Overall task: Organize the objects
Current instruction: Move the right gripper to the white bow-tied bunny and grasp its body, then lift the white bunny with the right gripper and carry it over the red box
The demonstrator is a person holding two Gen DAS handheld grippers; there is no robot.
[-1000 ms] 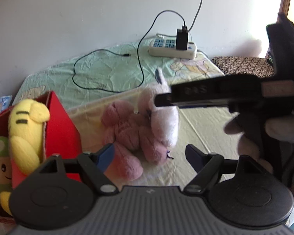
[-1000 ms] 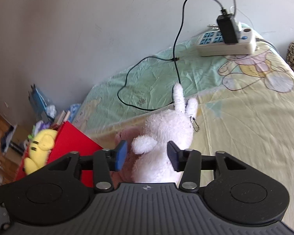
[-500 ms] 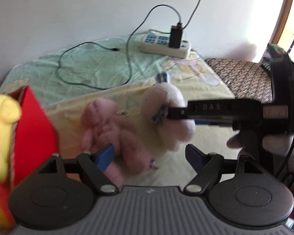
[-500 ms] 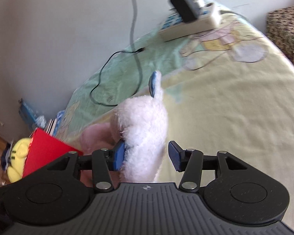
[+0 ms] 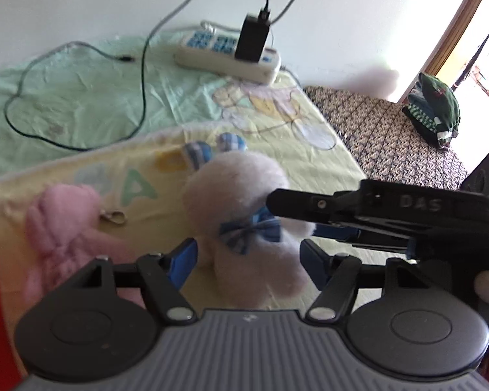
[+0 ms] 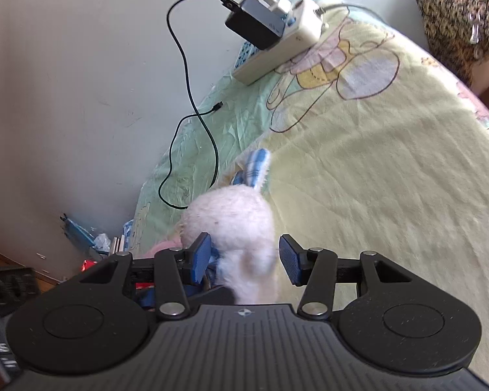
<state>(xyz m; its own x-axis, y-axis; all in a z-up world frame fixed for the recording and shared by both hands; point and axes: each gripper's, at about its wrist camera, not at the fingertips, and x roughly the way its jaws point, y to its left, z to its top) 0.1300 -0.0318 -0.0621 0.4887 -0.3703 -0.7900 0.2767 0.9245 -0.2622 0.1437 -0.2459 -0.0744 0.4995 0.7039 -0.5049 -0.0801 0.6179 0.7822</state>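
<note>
White plush rabbit (image 6: pixel 234 224) | blurred | grip contact unclear | lower body hidden

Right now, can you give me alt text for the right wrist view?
The right gripper, open, straddles a white plush rabbit with blue checked ears on a yellow cartoon bedsheet. A power strip with a black charger lies by the wall.
</note>
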